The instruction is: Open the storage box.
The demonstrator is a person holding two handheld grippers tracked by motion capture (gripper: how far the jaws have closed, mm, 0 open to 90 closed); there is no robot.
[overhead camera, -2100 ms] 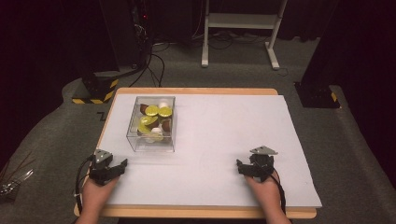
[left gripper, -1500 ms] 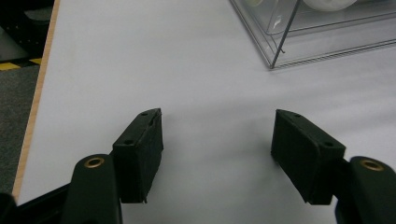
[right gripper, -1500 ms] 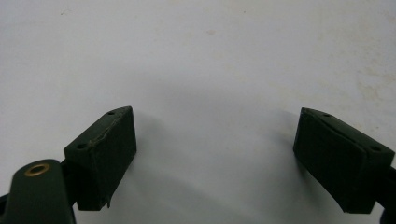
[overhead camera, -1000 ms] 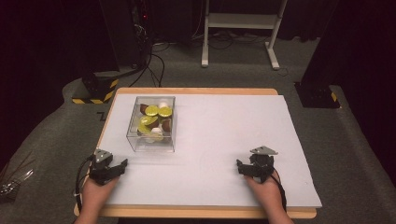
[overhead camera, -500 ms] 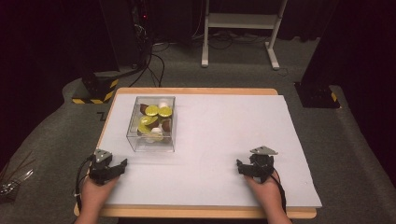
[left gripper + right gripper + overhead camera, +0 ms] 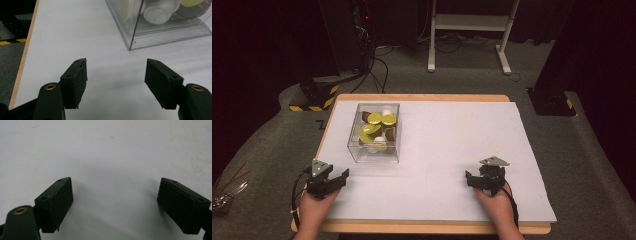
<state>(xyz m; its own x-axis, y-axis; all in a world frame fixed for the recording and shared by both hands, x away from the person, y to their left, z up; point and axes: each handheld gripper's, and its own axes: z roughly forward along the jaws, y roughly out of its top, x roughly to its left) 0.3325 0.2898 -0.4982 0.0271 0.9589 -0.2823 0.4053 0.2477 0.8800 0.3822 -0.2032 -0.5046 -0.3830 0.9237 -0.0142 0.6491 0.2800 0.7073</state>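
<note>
So the desk [image 6: 437,150] takes up most of the middle of the high view, wooden edge with a white sheet over the top. Next biggest thing is the clear box [image 6: 375,132], sitting upper left of the desk surface, well back from the near edge, with a pile of capsules [image 6: 377,127] inside, yellow-green lids, a couple of brown ones and some white ones. In the left gripper view the box [image 6: 160,22] corner pokes in at the upper right of the frame, with a white capsule [image 6: 160,11] lying on its side against the wall. Left gripper [image 6: 326,181] is at the lower left of the high view, near the desk's front corner, just in front of and a bit left of the box but not touching it. From its own camera the left gripper [image 6: 116,82] has its jaws spread wide with bare white sheet between them. Right gripper [image 6: 486,178] is at the lower right, well apart from the box, and close up the right gripper [image 6: 115,205] is the same deal: jaws wide apart, holding nothing, plain white desk in the gap.
</note>
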